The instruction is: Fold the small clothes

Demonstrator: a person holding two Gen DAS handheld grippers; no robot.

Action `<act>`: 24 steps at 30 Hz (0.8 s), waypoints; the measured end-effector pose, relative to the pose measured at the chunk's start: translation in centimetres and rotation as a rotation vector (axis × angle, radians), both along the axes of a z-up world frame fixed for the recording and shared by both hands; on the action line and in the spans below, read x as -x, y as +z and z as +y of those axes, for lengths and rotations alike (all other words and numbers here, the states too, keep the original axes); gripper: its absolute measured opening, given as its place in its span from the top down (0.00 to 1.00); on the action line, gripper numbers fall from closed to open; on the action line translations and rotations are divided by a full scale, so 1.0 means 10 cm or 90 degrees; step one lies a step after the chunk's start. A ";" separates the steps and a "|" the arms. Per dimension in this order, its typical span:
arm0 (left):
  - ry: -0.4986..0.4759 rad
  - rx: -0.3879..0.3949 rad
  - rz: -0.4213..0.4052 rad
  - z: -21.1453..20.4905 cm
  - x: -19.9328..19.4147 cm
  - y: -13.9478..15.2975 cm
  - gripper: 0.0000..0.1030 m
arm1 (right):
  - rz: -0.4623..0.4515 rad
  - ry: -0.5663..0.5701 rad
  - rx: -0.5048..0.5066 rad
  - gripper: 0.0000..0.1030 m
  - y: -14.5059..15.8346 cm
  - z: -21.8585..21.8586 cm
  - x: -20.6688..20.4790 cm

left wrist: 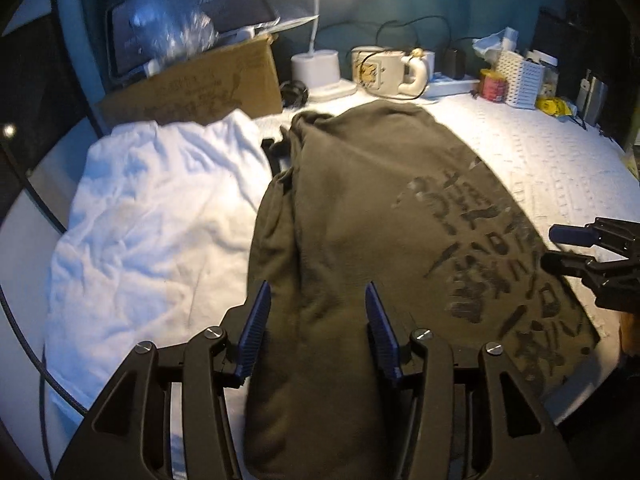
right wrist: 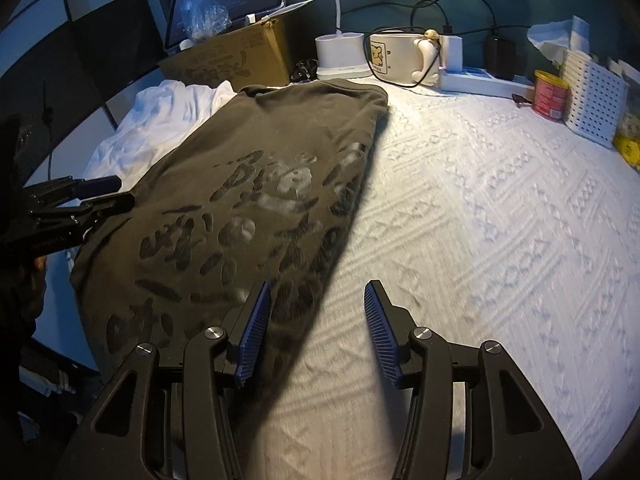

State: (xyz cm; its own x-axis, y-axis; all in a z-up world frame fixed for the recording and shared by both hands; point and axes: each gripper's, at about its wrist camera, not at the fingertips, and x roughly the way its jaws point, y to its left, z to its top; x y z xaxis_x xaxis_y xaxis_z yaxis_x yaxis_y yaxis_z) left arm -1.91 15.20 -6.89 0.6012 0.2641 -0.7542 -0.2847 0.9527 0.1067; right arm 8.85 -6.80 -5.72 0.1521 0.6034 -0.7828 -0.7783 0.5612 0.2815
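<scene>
While olive shirt (left wrist: 360,216) lies folded lengthwise on white cloth (right wrist: 500,240), both grippers hang over it empty. Left gripper (left wrist: 316,312): jaws about half open, shirt's left fold below and between them, nothing pinched. Right gripper (right wrist: 316,312): jaws apart, shirt's right edge under left finger (printed side up). Next, judged: pinch near hem corners evenly, carry toward collar, keep edges aligned.
</scene>
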 end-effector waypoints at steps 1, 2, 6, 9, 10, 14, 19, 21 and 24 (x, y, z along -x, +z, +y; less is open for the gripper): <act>-0.003 -0.005 -0.002 -0.04 0.01 0.02 0.52 | -0.001 -0.003 0.002 0.49 0.01 -0.05 0.02; -0.003 -0.009 -0.006 -0.08 0.03 0.04 0.52 | -0.001 -0.005 0.001 0.49 0.01 -0.09 0.03; -0.015 -0.010 -0.012 -0.22 0.06 0.11 0.52 | 0.001 -0.027 0.003 0.49 0.02 -0.27 0.05; -0.038 -0.024 -0.018 -0.37 0.03 0.17 0.52 | 0.002 -0.044 0.006 0.49 0.03 -0.42 0.05; -0.046 -0.024 -0.021 -0.42 0.02 0.19 0.52 | 0.002 -0.051 0.007 0.49 0.04 -0.47 0.04; -0.082 -0.022 -0.028 -0.63 -0.07 0.23 0.52 | 0.003 -0.081 0.005 0.49 0.07 -0.68 0.01; -0.126 -0.009 -0.030 -0.89 -0.22 0.26 0.45 | 0.002 -0.115 0.004 0.49 0.11 -0.94 -0.06; -0.143 -0.009 -0.036 -0.99 -0.26 0.28 0.41 | -0.001 -0.130 0.005 0.49 0.13 -1.05 -0.09; -0.162 -0.002 -0.047 -1.12 -0.33 0.32 0.39 | -0.003 -0.152 0.004 0.49 0.16 -1.20 -0.13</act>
State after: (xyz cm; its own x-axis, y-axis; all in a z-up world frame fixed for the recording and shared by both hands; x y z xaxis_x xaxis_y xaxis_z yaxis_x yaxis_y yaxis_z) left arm 1.38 3.99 -3.72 0.7018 0.0990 -0.7055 -0.0424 0.9943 0.0974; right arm 10.15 -18.83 -4.13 0.2937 0.5447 -0.7855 -0.6247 0.7314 0.2736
